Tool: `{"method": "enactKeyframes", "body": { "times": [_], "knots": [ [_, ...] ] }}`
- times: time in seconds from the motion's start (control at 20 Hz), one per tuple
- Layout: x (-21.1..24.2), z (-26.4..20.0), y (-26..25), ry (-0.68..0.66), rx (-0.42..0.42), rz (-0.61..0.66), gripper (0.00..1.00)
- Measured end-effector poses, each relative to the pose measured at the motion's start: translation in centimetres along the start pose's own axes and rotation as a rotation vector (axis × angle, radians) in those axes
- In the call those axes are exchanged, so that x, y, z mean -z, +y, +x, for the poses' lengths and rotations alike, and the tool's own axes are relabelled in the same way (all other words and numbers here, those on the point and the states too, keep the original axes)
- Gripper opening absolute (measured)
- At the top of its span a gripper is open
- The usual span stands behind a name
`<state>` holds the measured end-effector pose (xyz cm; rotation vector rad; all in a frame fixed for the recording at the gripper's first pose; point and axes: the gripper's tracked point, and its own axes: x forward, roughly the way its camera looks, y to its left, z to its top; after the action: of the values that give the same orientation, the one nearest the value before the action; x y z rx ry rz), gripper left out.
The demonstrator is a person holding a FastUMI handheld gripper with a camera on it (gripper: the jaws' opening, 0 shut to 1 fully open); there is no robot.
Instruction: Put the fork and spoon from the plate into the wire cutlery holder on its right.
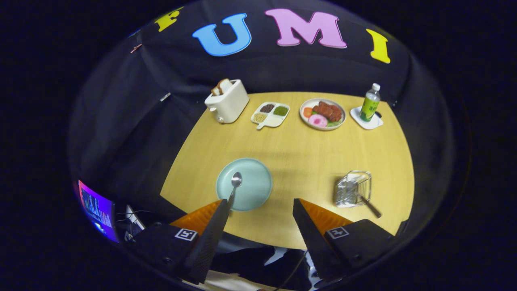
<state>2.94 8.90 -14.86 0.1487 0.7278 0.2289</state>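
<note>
Jaws wide above table point(307, 161), spoon point(235, 184) on plate point(254, 194) ahead, holder point(352, 189) right, toaster point(227, 101) beyond.

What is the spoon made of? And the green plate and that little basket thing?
The spoon looks like shiny metal: its bowl glints. The plate under it looks like smooth, matte pale green ceramic or plastic; I can't tell which. The basket is thin silvery wire you can see through, with a dark handle sticking out. The gripper hangs open above.

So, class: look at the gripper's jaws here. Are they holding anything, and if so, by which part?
Nothing is held. The gripper has its jaws wide apart above the table, empty. The spoon lies on the plate, and a utensil's handle sticks out of the wire cutlery holder.
</note>
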Motion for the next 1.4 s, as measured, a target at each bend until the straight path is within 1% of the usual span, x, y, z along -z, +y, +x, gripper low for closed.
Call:
{"method": "enactKeyframes", "body": {
  "times": [0.1,0.25,0.35,0.6,0.7,0.75,0.95,1.05,1.15,1.25,1.3,1.35,1.4],
  "knots": [
    [1.7,3.8,1.8,0.051,-0.022,0.062,1.0],
    [2.5,8.6,3.5,0.097,-0.013,0.093,1.0],
    [2.8,11.1,4.2,0.118,0.0,0.09,1.0],
    [3.6,16.7,5.2,0.183,0.046,0.038,1.0],
    [4.4,18.5,5.5,0.231,0.05,0.051,0.99],
    [4.9,19.3,5.6,0.254,0.05,0.052,1.0],
    [6.7,21.2,4.6,0.32,0.096,0.028,1.0],
    [7.7,21.8,3.8,0.339,0.128,0.043,1.0],
    [8.4,22.3,3.6,0.356,0.137,0.065,1.0],
    [8.7,22.7,3.2,0.364,0.16,0.043,1.0],
    [8.6,22.8,3.1,0.361,0.166,0.03,0.99],
    [8.7,23.1,3.2,0.361,0.169,0.017,0.95],
    [8.7,23.0,3.0,0.367,0.187,-0.002,0.94]
  ]
}}
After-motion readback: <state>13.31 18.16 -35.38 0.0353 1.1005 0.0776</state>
